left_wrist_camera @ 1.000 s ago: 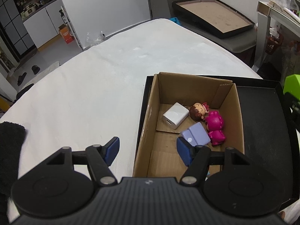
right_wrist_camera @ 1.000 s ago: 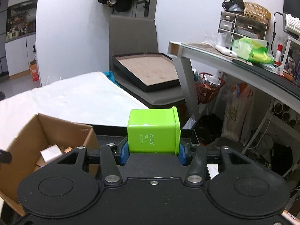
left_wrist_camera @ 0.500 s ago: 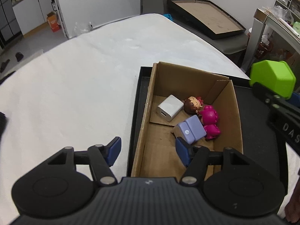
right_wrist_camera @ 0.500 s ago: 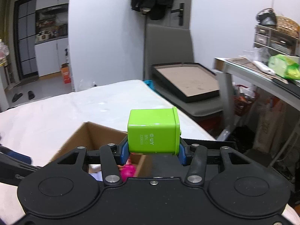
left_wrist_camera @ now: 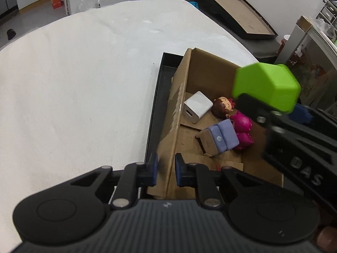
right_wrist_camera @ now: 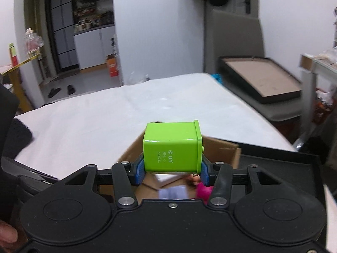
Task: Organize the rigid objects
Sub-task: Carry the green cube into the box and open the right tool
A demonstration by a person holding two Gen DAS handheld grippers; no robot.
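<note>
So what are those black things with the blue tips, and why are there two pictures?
They are hand-held grabbers, one in each of a person's hands, each with a camera looking along its jaws. That makes two pictures. In one, the left grabber is closing its jaws over the wall of a cardboard box. Inside lie a white charger, a doll and a purple case. In the other, the right grabber holds a green box above the cardboard box.
</note>
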